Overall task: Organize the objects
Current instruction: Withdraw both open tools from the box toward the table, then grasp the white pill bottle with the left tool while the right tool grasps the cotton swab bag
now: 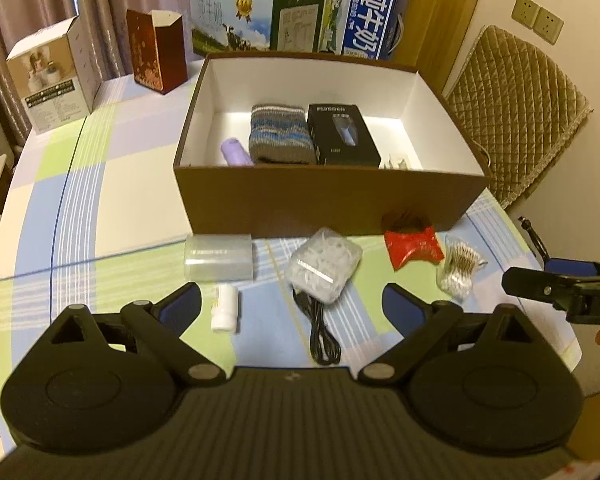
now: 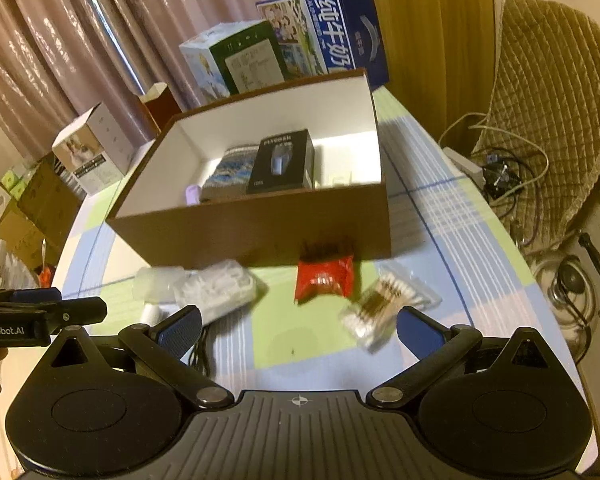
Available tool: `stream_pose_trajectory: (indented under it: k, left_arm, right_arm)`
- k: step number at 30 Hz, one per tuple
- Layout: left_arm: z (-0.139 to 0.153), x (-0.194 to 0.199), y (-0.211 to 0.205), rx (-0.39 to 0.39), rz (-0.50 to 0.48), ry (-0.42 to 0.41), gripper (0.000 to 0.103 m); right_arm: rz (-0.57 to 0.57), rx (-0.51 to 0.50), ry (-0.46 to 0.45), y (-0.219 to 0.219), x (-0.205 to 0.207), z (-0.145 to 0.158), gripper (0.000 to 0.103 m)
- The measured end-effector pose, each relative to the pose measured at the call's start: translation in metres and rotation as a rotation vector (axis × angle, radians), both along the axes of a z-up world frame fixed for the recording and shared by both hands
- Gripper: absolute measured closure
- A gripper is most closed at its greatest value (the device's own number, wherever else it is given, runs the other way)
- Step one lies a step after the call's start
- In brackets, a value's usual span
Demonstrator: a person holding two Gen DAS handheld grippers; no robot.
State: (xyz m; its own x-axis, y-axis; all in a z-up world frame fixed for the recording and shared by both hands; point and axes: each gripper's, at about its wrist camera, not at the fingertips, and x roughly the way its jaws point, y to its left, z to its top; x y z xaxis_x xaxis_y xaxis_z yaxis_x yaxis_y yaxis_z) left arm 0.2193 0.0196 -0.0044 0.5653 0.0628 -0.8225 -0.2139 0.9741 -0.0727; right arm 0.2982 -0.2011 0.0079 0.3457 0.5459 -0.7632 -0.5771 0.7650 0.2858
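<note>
- Brown box (image 1: pixel 332 200) sat mid-table w/ knit sock (image 1: pixel 281 134), black carton (image 1: pixel 342 136), purple tube (image 1: pixel 236 152) inside.
- Red packet (image 1: pixel 414 246), swab bag (image 1: pixel 458 266), floss case (image 1: pixel 324 266) lay just in front.
- L gripper (image 1: pixel 292 300) & R gripper (image 2: pixel 298 326) hovered, jaws apart, empty.

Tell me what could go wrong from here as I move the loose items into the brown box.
1. The black cable lies partly under the clear floss-pick case; lifting either may drag the other.
2. The cotton swab bag sits near the table edge; a nudge from the open right hand-held gripper could push it off.
3. The small white bottle lies on its side and may roll from the open left hand-held gripper.
</note>
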Motion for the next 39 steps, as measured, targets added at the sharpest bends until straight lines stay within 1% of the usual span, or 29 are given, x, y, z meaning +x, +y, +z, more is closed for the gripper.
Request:
stream_pose_trajectory:
  k: [14,27,34,39]
  left_arm:
    - [-0.023,-0.014,-0.007,-0.001,0.014,0.077,0.008]
    - [-0.034,-0.017,-0.003,0.017,0.041,0.11,0.008]
    - [-0.037,-0.016,0.001,0.024,0.049,0.118,0.008]
    - [-0.039,-0.015,0.006,0.029,0.057,0.12,0.008]
  right_arm:
    - [0.003,-0.057,0.07,-0.012,-0.012,-0.027,0.002]
    - [-0.021,-0.097,0.129,-0.013,-0.007,-0.051,0.002]
    - [-0.055,-0.113,0.148,-0.016,0.0,-0.062,0.002]
    - [-0.087,-0.127,0.131,-0.018,0.008,-0.067,0.002]
